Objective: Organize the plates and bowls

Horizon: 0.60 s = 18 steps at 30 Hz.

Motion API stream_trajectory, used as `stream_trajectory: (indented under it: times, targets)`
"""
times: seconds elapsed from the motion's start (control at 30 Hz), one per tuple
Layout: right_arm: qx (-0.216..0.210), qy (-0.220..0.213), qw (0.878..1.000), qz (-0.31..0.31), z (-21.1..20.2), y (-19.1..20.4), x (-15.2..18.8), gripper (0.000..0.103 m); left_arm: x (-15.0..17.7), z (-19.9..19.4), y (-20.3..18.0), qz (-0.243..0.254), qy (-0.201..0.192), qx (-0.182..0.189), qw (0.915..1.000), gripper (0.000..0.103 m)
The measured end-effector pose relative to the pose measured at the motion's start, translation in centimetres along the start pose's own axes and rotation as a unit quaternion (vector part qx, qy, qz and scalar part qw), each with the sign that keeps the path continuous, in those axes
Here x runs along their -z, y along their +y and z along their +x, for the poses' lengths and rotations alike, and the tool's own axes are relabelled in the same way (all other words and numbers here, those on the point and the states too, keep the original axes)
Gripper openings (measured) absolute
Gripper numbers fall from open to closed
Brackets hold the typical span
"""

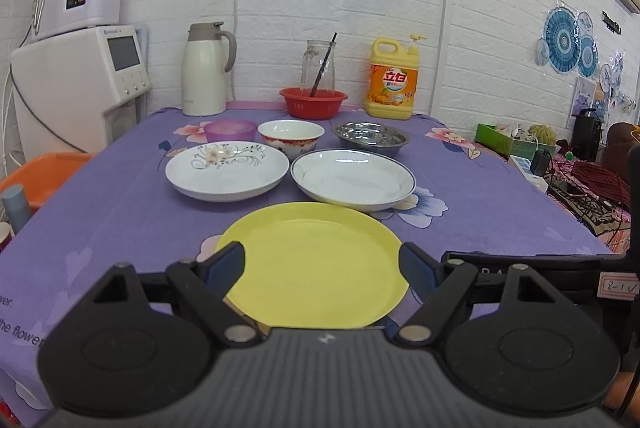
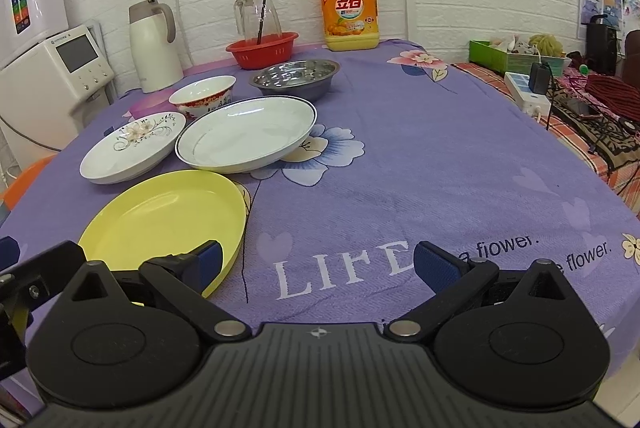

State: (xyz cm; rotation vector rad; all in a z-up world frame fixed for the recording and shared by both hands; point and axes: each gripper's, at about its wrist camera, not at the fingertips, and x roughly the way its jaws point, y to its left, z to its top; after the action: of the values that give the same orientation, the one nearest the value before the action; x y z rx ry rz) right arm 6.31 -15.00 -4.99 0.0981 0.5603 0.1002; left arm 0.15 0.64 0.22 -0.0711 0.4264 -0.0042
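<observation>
A yellow plate [image 1: 316,260] [image 2: 168,216] lies nearest on the purple cloth. Behind it sit a flowered white plate [image 1: 226,170] [image 2: 132,146] and a blue-rimmed white plate [image 1: 354,178] [image 2: 248,134]. Farther back stand a purple bowl [image 1: 230,129], a red-patterned bowl [image 1: 291,136] [image 2: 202,96] and a steel bowl [image 1: 370,138] [image 2: 296,72]. My left gripper [image 1: 322,266] hovers open above the yellow plate, its pads apart on either side. My right gripper [image 2: 318,260] is open over bare cloth, right of the yellow plate, holding nothing.
At the back by the wall stand a thermos jug [image 1: 204,68], a red basket [image 1: 313,102] with a glass pitcher [image 1: 318,66], and a detergent bottle [image 1: 394,80]. White appliances [image 1: 80,84] and an orange tub [image 1: 44,176] stand left. A cluttered side table [image 2: 560,96] lies right.
</observation>
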Motion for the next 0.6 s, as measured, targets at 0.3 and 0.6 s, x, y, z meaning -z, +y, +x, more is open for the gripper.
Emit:
stream_trajectory:
  times: [0.3, 0.6]
  targets:
    - [-0.005, 0.000, 1.000, 0.000, -0.02, -0.13, -0.07, 0.103, 0.05, -0.01, 0.22, -0.009, 0.001, 0.001, 1.0000, 0.081]
    - [-0.005, 0.000, 1.000, -0.001, 0.02, 0.11, -0.10, 0.103, -0.05, -0.09, 0.27, -0.009, 0.002, 0.004, 1.0000, 0.081]
